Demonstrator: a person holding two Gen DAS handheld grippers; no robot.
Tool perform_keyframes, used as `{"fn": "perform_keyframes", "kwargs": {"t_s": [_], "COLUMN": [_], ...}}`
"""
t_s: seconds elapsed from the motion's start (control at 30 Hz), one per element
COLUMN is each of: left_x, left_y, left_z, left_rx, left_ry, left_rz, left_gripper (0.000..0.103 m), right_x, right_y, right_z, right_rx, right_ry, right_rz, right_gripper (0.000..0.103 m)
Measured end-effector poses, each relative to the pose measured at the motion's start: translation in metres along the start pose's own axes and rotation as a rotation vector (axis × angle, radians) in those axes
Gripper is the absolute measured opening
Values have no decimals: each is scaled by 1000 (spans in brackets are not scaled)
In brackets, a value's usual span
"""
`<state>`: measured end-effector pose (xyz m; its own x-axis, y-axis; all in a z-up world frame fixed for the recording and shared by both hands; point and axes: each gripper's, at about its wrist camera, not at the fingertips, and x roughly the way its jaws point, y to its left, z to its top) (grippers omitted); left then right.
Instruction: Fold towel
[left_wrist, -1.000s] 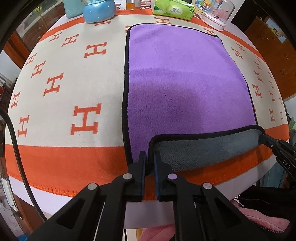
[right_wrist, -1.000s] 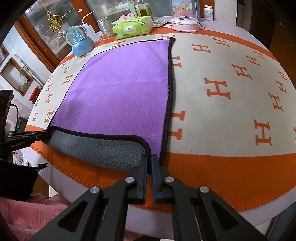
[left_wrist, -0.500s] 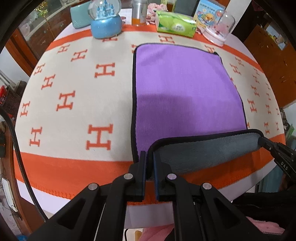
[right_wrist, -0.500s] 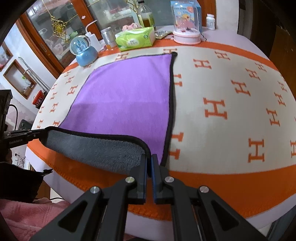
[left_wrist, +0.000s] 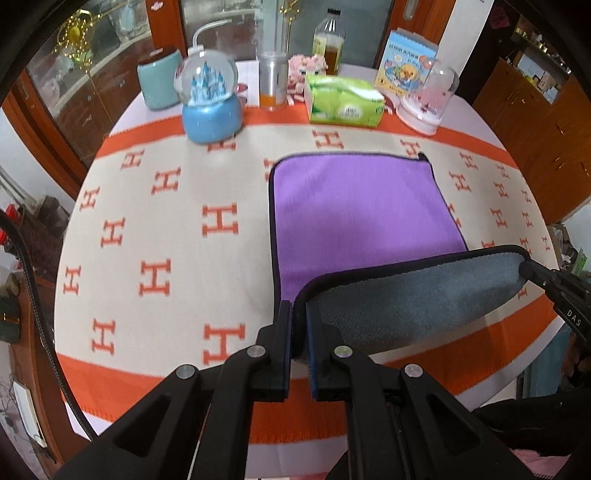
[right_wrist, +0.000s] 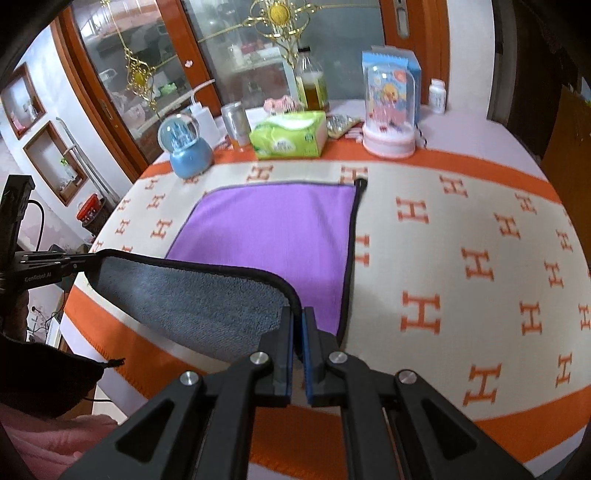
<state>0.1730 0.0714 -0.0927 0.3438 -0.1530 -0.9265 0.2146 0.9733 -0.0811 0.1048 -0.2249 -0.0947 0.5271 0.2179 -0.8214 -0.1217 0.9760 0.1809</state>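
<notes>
A round table (left_wrist: 258, 88) fills both views, covered by a cream cloth (left_wrist: 177, 229) with orange H marks and an orange border.

On the cloth lies the towel (left_wrist: 362, 206) — purple on top, grey beneath, black-edged. In the left wrist view it sits right of centre; in the right wrist view it sits left of centre (right_wrist: 280, 229). Its far part lies flat. Its near edge is raised off the cloth and turned up, so the grey underside faces each camera as a band across the lower part of the frame.

The left gripper (left_wrist: 298, 321) sits at bottom centre of its own view, its jaws pinched tight on one near corner of the towel. It also shows at the left edge of the right wrist view (right_wrist: 79, 264). The right gripper (right_wrist: 298, 325) is clamped the same way on the other near corner, and its tip shows at the right edge of the left wrist view (left_wrist: 528, 267).

Along the table's far side, at the top of the frames, stand smaller things — a green tissue box (left_wrist: 343, 101), a blue snow globe (left_wrist: 210, 103), a pink dome (left_wrist: 428, 99), a metal cup (left_wrist: 273, 81) and a bottle (left_wrist: 328, 40).
</notes>
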Motion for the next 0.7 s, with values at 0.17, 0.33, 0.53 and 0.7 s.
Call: {"fn": "perform_keyframes", "kwargs": {"t_s": [0.17, 0.33, 0.53, 0.7], "left_x": [-4, -3, 4, 22], "left_y": [2, 5, 9, 10], "left_z": [24, 50, 82, 105], "left_rx": [20, 30, 26, 15], "left_ry": [-39, -83, -142, -168], "left_rz": [4, 10, 9, 11], "left_gripper": [5, 5, 5, 5], "right_x": [-1, 2, 14, 28], "right_y": [-4, -7, -12, -16], "right_z": [21, 39, 60, 73], "right_rx": [-5, -5, -4, -2], "right_ry": [-44, -81, -126, -171], "right_rz": [-9, -20, -40, -74], "right_gripper": [4, 4, 4, 4]}}
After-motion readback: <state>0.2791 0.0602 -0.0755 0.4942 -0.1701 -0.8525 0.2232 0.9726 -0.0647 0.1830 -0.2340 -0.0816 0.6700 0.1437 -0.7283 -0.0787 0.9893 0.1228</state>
